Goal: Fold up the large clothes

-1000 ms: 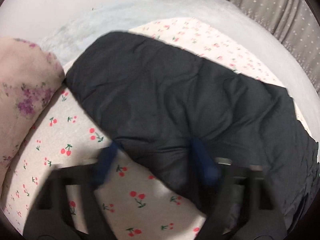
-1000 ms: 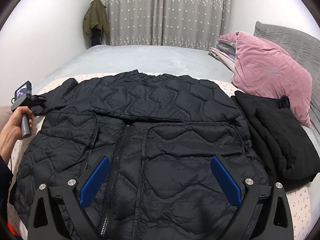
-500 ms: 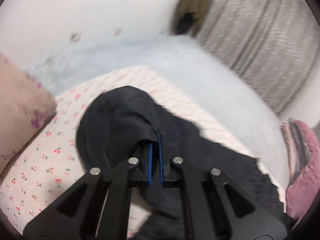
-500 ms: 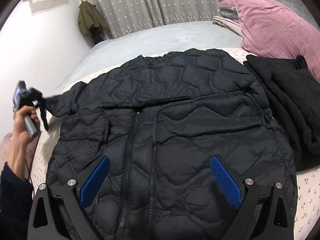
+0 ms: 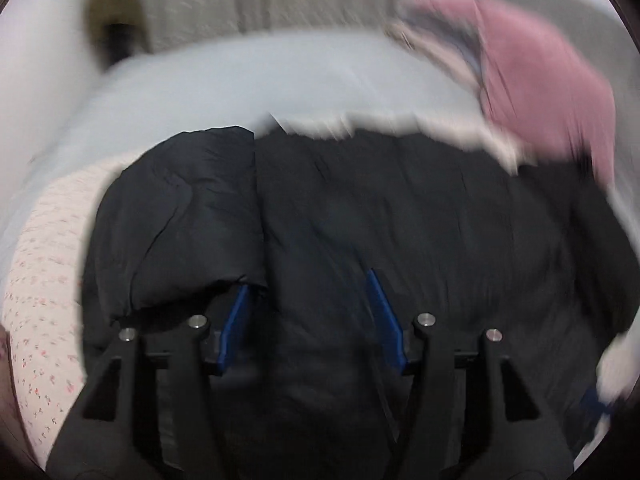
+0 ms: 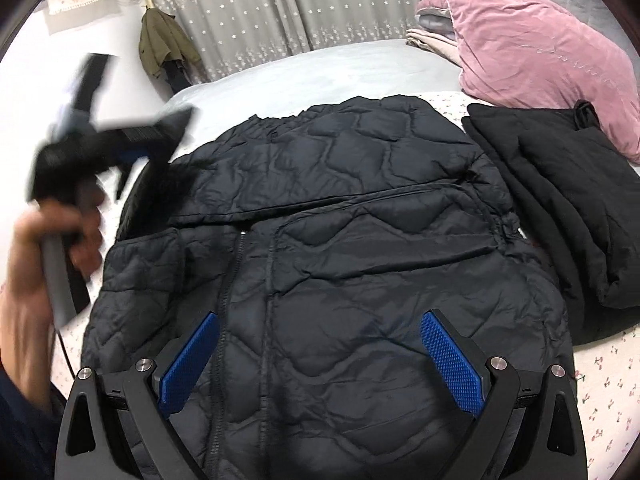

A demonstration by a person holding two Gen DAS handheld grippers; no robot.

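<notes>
black quilted jacket [image 6: 340, 240] flat on bed [image 6: 320, 60] (zipper up)

Inspector A: Premises are a home bedroom. A bed [image 6: 280, 64] with cherry-print sheet [image 6: 600, 384] fills the area ahead of the right jaws.

Inspector B: Confirmed. A pink pillow [image 6: 532, 52] lies beyond them to the right, star-patterned curtains [image 6: 256, 12] behind, an olive coat [image 6: 164, 44] hanging far left.

The left gripper [image 5: 308, 316] hangs over the black quilted jacket [image 5: 400, 240], its jaws opening, a sleeve [image 5: 180, 220] folded just beside the left finger. A blurred pink pillow [image 5: 544, 80] lies far right on the bed [image 5: 240, 76].
</notes>
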